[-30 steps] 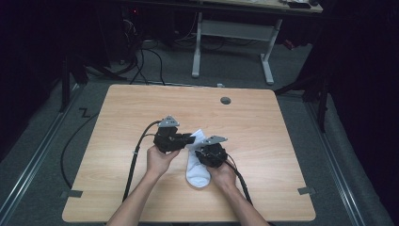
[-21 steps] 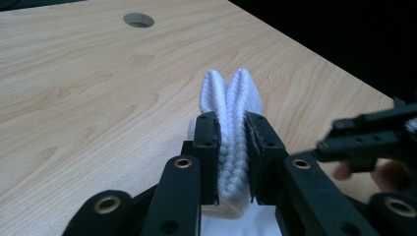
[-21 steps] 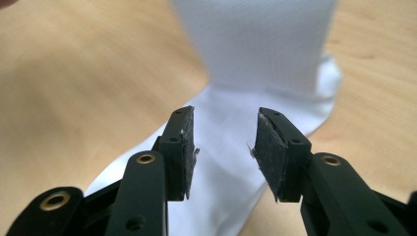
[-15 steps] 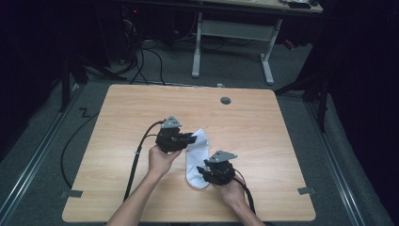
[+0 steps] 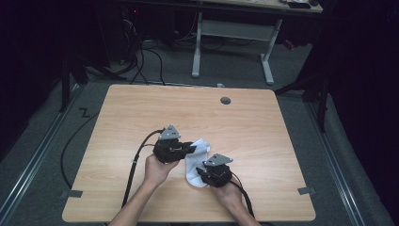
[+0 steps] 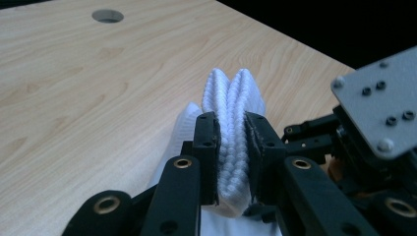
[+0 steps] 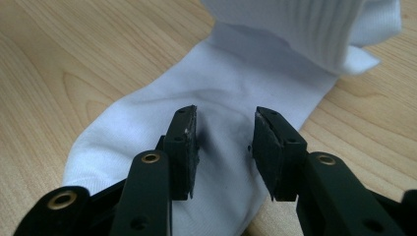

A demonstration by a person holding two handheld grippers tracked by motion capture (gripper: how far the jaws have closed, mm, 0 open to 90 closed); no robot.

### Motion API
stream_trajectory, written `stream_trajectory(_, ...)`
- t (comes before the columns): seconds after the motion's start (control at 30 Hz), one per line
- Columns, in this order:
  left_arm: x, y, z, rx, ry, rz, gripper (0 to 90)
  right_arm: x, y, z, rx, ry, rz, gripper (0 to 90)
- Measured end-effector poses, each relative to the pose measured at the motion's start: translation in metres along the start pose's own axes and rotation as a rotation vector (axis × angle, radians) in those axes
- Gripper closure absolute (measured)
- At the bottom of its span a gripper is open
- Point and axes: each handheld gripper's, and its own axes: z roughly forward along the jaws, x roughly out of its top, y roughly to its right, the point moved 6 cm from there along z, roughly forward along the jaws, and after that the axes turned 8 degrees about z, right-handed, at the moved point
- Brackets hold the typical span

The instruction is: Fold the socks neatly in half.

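A white sock (image 5: 194, 165) lies on the wooden table (image 5: 263, 127), cuff end raised to the left. My left gripper (image 5: 189, 148) is shut on a doubled fold of the ribbed cuff (image 6: 228, 98), which is squeezed between the pads (image 6: 209, 147). My right gripper (image 5: 203, 172) hovers over the sock's smooth foot part (image 7: 236, 83). Its jaws have just been closing; the fabric lies below the gap and the pads (image 7: 186, 142) do not press on it. In the left gripper view the right gripper's grey plate (image 6: 378, 123) sits at the right.
A round cable hole (image 5: 226, 100) sits near the table's far edge. Tape marks (image 5: 307, 190) lie on the floor by the near corners. Cables (image 5: 141, 56) and another desk's legs (image 5: 197, 47) are beyond the table. Bare wood surrounds the sock.
My right gripper has slid back toward the near edge, from the sock's upper part to its foot end. The left gripper keeps its hold on the cuff and has shifted slightly.
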Motion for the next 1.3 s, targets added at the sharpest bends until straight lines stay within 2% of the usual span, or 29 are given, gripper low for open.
stream_trajectory(0.23, -0.009, 0.019, 0.005, 0.047, -0.033, 0.072, 75.9, 0.002, 0.002, 0.002, -0.004, 0.006, 0.003, 61.4)
stream_trajectory(0.37, -0.014, 0.018, 0.011, 0.066, -0.050, 0.072, 75.9, 0.004, 0.003, 0.004, -0.010, 0.007, 0.017, 61.3)
stream_trajectory(0.47, -0.018, 0.015, 0.015, 0.079, -0.062, 0.066, 75.9, 0.004, 0.004, 0.003, 0.003, 0.007, 0.041, 59.2)
stream_trajectory(0.6, -0.022, 0.014, 0.017, 0.089, -0.061, 0.060, 75.9, 0.007, 0.003, -0.009, 0.035, 0.042, 0.079, 56.9)
stream_trajectory(0.8, -0.023, 0.016, 0.017, 0.095, -0.055, 0.061, 75.9, -0.001, -0.006, -0.028, 0.051, 0.025, 0.022, 56.0)
stream_trajectory(0.87, -0.023, 0.016, 0.018, 0.095, -0.057, 0.067, 75.9, -0.007, -0.007, -0.030, 0.057, 0.020, 0.026, 55.9)
stream_trajectory(1.03, -0.023, 0.022, 0.019, 0.089, -0.057, 0.076, 75.9, -0.014, -0.011, -0.022, 0.047, -0.025, 0.007, 56.6)
stream_trajectory(1.2, -0.027, 0.028, 0.019, 0.104, -0.082, 0.113, 75.7, -0.012, -0.011, -0.015, 0.037, -0.017, 0.017, 56.7)
stream_trajectory(1.3, -0.030, 0.031, 0.020, 0.105, -0.080, 0.112, 75.5, -0.011, -0.011, -0.014, 0.035, -0.016, 0.014, 56.6)
